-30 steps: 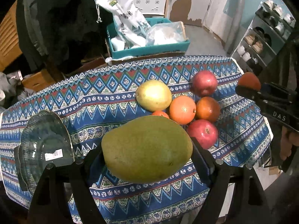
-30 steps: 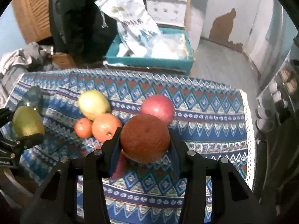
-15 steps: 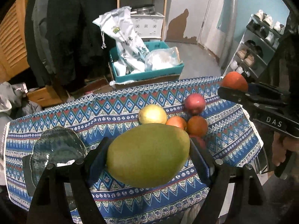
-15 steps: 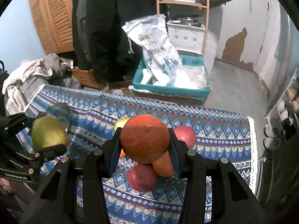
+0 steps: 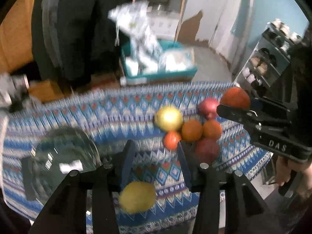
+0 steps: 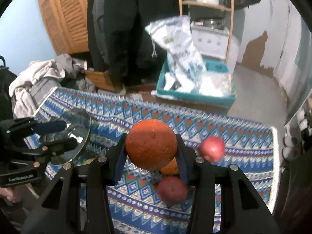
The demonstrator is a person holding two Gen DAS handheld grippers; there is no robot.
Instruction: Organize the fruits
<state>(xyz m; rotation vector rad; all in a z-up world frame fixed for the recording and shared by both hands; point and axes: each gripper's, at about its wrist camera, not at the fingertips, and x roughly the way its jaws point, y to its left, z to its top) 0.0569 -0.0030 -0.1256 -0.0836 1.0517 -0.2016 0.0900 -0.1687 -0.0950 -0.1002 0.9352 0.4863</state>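
My left gripper (image 5: 155, 146) hangs over the patterned tablecloth (image 5: 97, 117), and its jaws are closing with nothing between them. The green-yellow mango (image 5: 137, 197) shows blurred below the fingers, near the table's front edge and free of them. A glass bowl (image 5: 64, 156) sits at the left. My right gripper (image 6: 151, 136) is shut on an orange (image 6: 151, 144), held up above the fruit pile. That pile holds a yellow fruit (image 5: 168, 118), oranges (image 5: 192, 130) and red apples (image 5: 207, 150). In the right wrist view, the left gripper (image 6: 58, 134) is beside the bowl (image 6: 78, 120).
Beyond the table's far edge a teal crate (image 5: 159, 72) of plastic bags stands on the floor. A shoe rack (image 5: 269, 64) is at the right, a heap of clothes (image 6: 39, 78) at the left. Dark garments (image 6: 126, 29) hang behind.
The mango has left the left gripper's jaws and dropped below them, and the jaws have narrowed. Both grippers rose and pulled back from the table, the right one keeping its orange.
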